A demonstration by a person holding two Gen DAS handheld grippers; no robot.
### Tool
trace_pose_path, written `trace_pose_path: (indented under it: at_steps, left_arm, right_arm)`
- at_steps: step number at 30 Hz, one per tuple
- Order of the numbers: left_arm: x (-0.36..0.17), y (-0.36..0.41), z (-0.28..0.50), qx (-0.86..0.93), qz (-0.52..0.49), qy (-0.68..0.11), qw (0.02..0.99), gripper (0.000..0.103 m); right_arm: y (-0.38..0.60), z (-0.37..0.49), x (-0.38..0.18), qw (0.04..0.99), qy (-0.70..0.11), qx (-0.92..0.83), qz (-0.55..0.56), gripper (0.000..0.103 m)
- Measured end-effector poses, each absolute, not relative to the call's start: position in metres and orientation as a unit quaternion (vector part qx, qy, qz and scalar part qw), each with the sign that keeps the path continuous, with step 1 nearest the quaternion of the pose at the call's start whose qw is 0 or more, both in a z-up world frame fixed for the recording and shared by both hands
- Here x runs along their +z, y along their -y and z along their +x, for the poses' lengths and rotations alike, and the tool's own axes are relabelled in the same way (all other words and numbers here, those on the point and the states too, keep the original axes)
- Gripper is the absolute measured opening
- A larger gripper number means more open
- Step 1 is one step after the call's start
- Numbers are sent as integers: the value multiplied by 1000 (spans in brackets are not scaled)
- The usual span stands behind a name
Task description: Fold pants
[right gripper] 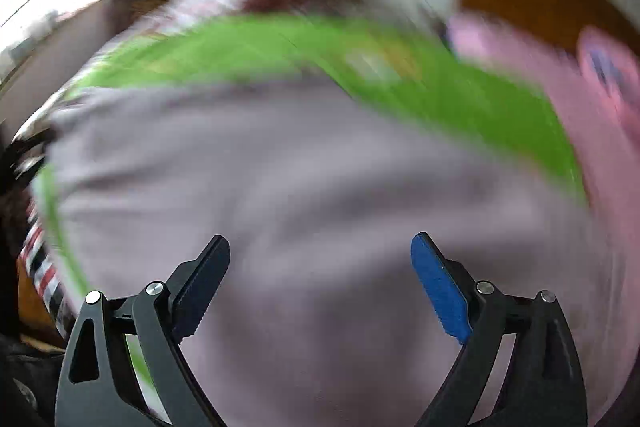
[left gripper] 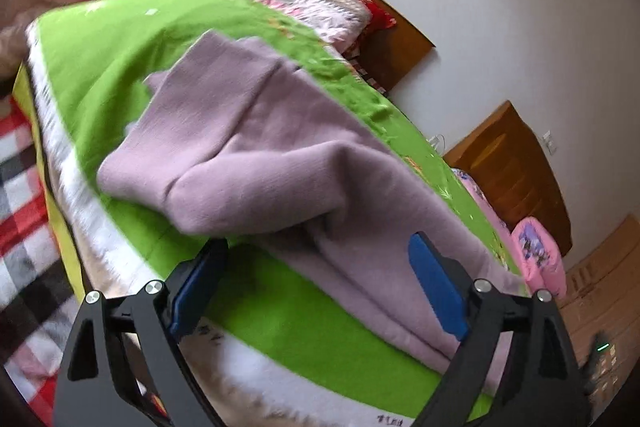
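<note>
Left hand-held gripper [left gripper: 318, 247] sits closest to the lens, fingers spread wide w/ nothing between them; its blue pads [left gripper: 436, 291] frame the near edge of the pants [left gripper: 256, 131]. The pants are lilac knit, lying on a green blanket [left gripper: 100, 59] on the bed, partly doubled over: one thick lobe bulges up near the left pad, a long flat stretch runs away to the right, toward a pink pillow [left gripper: 538, 251]. Right hand-held gripper [right gripper: 320, 251] is also gaping, empty, hovering over the lilac cloth [right gripper: 280, 167]; that view is badly motion-blurred, so exact edges can't be read there. Judgement: fold is midway, approx., and the step in hand looks like picking a new grasp for the next fold. To do it well: bring each pad pair down over a real edge or corner, not the middle of the bulge; pinch all layers together so the lower layer doesn't lag; lift just enough to clear the blanket, since fuzzy knit on fleece will likely drag and bunch. Move both sides at the same pace, lay edge on edge, then release. Risk: snagging the green blanket along w/ the fabric.
</note>
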State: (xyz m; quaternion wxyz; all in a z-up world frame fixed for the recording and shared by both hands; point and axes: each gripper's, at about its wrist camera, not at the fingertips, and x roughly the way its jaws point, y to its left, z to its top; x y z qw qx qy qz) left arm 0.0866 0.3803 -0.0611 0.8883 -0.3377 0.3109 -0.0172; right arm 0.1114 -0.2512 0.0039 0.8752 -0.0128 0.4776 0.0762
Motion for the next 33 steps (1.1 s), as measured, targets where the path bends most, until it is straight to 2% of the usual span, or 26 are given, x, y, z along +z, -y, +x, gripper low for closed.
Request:
trace_pose_path:
  at_steps: [1, 2, 6, 8, 11, 13, 15, 24, 33]
  left_arm:
    - [-62, -384, 81, -19, -348, -303, 887, 91]
    - [-62, -386, 75, -19, -354, -297, 886, 92]
    - [-62, -400, 53, -20, -377, -278, 883, 95]
    - [-62, -409, 48, -21, -395, -269, 878, 95]
    - [-66, -424, 46, -29, -442, -252, 860, 95]
    - [-69, -425, 50, -39, -463, -249, 850, 95]
    - [-72, -425, 53, -38, -468, -252, 846, 95]
    - [-90, -440, 53, -20, -512, -251, 821, 95]
    - [-95, -447, 52, -21, -529, -256, 809, 95]
  right_arm:
    - [271, 111, -11, 865, -499, 58, 7, 89]
    - [277, 102, -7, 877, -473, 79, 12, 89]
    - [272, 90, 10, 878, -478, 22, -13, 89]
    - [245, 91, 35, 897, -439, 46, -33, 89]
    - [169, 102, 83, 923, -333, 185, -57, 89]
    - [114, 113, 104, 921, -271, 264, -88, 89]
    - [43, 136, 112, 897, -243, 347, -126, 90]
    - [-201, 239, 62, 749, -346, 528, -202, 90]
    - [-302, 285, 28, 703, -385, 552, -231, 89]
